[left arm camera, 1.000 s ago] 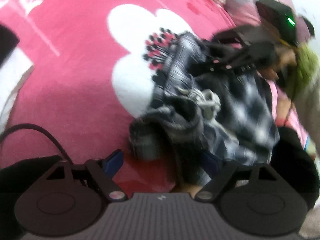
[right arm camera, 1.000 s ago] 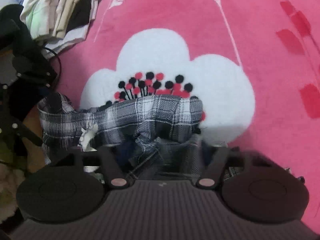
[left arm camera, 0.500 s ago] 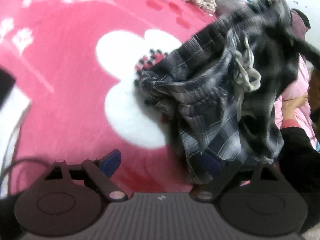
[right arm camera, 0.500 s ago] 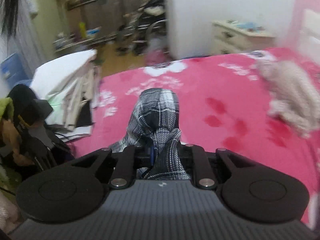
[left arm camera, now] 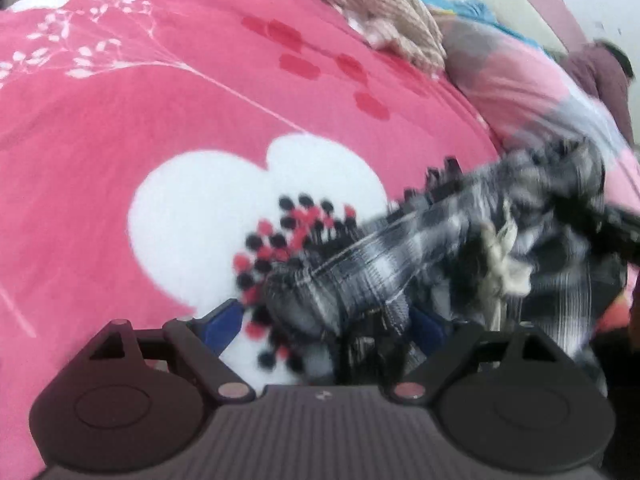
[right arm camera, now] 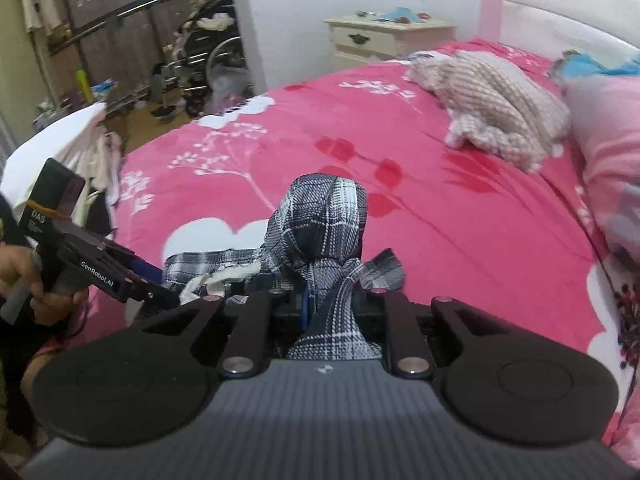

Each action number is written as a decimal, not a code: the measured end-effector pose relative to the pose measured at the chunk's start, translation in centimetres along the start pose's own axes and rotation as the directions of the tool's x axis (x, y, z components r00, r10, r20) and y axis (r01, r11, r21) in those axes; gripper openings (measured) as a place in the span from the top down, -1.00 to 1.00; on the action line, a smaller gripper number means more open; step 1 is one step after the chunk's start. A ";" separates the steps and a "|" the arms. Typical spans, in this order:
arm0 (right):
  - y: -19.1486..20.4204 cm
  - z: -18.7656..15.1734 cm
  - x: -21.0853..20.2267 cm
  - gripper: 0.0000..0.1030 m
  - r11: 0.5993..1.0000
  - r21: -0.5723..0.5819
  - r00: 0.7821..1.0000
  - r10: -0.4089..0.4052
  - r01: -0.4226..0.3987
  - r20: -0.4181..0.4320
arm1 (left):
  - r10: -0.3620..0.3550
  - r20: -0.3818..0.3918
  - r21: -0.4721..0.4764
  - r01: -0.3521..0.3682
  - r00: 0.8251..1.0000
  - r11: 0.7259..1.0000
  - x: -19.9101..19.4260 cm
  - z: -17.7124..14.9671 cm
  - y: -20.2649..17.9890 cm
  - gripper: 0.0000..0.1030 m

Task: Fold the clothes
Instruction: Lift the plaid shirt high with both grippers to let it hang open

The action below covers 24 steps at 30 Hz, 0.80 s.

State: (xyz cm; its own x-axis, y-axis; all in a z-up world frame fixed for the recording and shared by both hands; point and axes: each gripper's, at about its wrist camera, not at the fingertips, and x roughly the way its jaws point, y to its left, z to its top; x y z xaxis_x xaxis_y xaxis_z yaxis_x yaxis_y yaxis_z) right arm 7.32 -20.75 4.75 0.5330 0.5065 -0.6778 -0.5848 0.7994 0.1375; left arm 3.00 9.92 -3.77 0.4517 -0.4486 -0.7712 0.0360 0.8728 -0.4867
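Observation:
A black-and-white plaid garment [right arm camera: 324, 220] with a white drawstring [left arm camera: 504, 256] hangs bunched over the pink bedspread [left arm camera: 160, 120]. My right gripper [right arm camera: 332, 300] is shut on a fold of it and holds it up off the bed. In the left wrist view the cloth stretches from the right gripper [left arm camera: 616, 228] at the far right down to my left gripper [left arm camera: 324, 320]. That gripper stands open, and the lower end of the garment [left arm camera: 340, 284] lies loosely between its blue pads [left arm camera: 222, 320]. A hand holds the left gripper [right arm camera: 120, 276] at the left of the right wrist view.
A beige knitted sweater [right arm camera: 500, 108] lies at the far side of the bed beside a pink pillow [right arm camera: 608, 152]. A heap of light clothes [right arm camera: 80, 140] sits off the bed's left edge. Beyond the bed are a nightstand [right arm camera: 384, 36] and a wheelchair [right arm camera: 208, 52].
The right gripper shut on the plaid garment and lifted it off the bed, its view swinging up toward the room. The left gripper slid over so the cloth's lower end lies between its fingers.

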 end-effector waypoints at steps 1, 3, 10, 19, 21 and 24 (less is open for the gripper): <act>-0.1 0.0 0.5 0.72 1.000 0.010 1.000 -0.012 0.012 -0.006 | -0.004 0.014 -0.013 0.004 1.000 1.000 0.3 0.1 0.1 -0.72; -0.5 -0.1 1.7 0.72 0.999 0.023 0.999 -0.036 0.037 -0.024 | -0.003 0.046 -0.031 0.005 0.999 0.999 0.4 0.0 0.1 -0.61; 0.1 0.1 3.2 0.72 0.995 0.019 0.995 -0.101 0.101 -0.027 | -0.078 0.096 -0.139 0.091 0.992 0.986 -1.0 -0.5 0.6 0.67; 4.4 4.0 -4.1 0.73 0.954 -0.051 0.923 -0.271 0.295 0.274 | -0.228 0.309 -0.071 0.262 0.923 0.962 -12.1 2.2 -4.3 0.72; 5.2 5.5 -7.2 0.73 0.939 -0.029 0.875 -0.308 0.343 0.374 | -0.279 0.372 0.024 0.291 0.885 0.956 -15.8 3.5 -7.1 0.72; 6.3 8.0 -12.7 0.73 0.917 0.012 0.790 -0.351 0.400 0.503 | -0.372 0.452 0.198 0.316 0.811 0.928 -22.0 5.3 -11.5 0.72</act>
State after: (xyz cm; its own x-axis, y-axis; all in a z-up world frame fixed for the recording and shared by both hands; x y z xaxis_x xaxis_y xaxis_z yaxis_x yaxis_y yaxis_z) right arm 1.75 -19.55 19.99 0.9337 0.2820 -0.2206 -0.3157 0.9391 -0.1360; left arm -2.59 10.74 20.94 0.7557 -0.6017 -0.2585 0.3523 0.7063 -0.6140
